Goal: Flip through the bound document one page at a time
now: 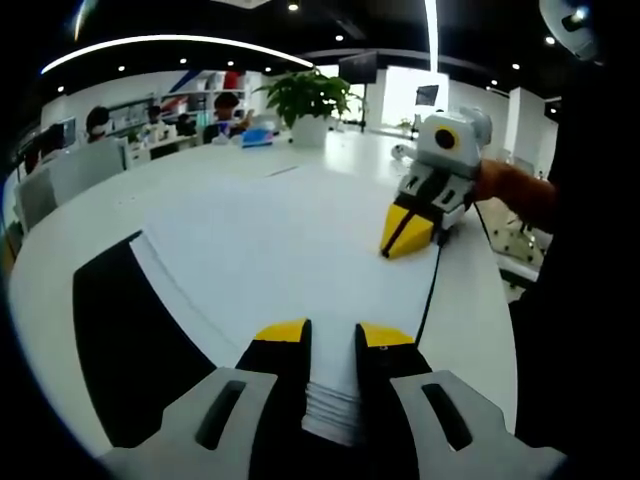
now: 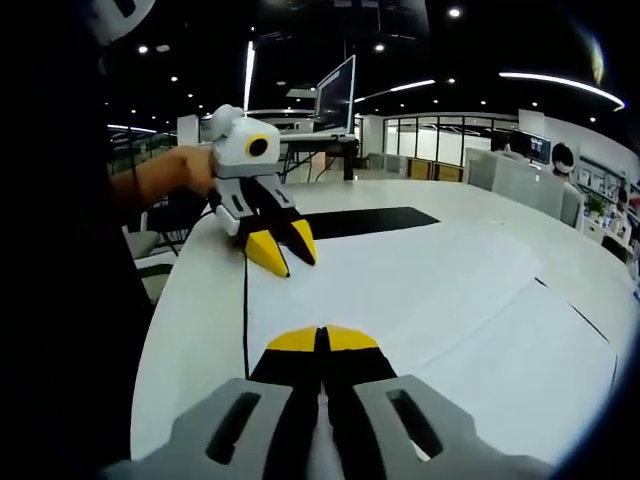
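The bound document (image 1: 290, 250) lies open on the white table, with white pages and a black cover (image 1: 130, 340) spread to the left. My left gripper (image 1: 333, 333) is shut on a thick stack of pages (image 1: 330, 405) that shows between its jaws. In the right gripper view it (image 2: 283, 250) sits at the document's far-left edge, next to the black cover (image 2: 370, 220). My right gripper (image 2: 322, 338) has its jaws pressed together on the edge of a single white page (image 2: 420, 290). From the left gripper view it (image 1: 408, 232) rests at the page's right edge.
A round-edged white table (image 1: 90, 220) carries the document. A potted plant (image 1: 305, 100) and seated people (image 1: 100, 125) are at its far end. A monitor (image 2: 335, 95) stands on a desk beyond the table. A person's arm (image 2: 160, 175) holds the left gripper.
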A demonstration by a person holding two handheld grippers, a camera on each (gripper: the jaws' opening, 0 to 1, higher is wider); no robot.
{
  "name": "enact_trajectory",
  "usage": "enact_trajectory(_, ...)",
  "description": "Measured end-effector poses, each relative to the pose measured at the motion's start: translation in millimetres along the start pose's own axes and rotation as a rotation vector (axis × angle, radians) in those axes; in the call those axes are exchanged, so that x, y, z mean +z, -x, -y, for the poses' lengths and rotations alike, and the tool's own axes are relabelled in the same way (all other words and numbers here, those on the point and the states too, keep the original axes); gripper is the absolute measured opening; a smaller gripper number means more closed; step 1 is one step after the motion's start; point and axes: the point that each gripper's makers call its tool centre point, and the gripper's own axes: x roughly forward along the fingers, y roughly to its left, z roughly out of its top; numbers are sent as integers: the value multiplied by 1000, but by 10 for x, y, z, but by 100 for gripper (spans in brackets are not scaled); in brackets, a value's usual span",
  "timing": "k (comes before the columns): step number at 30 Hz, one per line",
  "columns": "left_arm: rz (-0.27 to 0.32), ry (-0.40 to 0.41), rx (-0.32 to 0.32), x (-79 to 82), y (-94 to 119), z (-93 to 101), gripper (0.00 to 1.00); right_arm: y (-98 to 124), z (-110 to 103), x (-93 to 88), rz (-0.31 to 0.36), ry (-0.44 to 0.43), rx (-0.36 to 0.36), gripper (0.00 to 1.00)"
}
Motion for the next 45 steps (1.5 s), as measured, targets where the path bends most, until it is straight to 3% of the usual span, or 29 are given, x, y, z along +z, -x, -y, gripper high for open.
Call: enact_trajectory(45,24,7,-4,3,-7,-1,20,33,-168,-16,28,1,57,2)
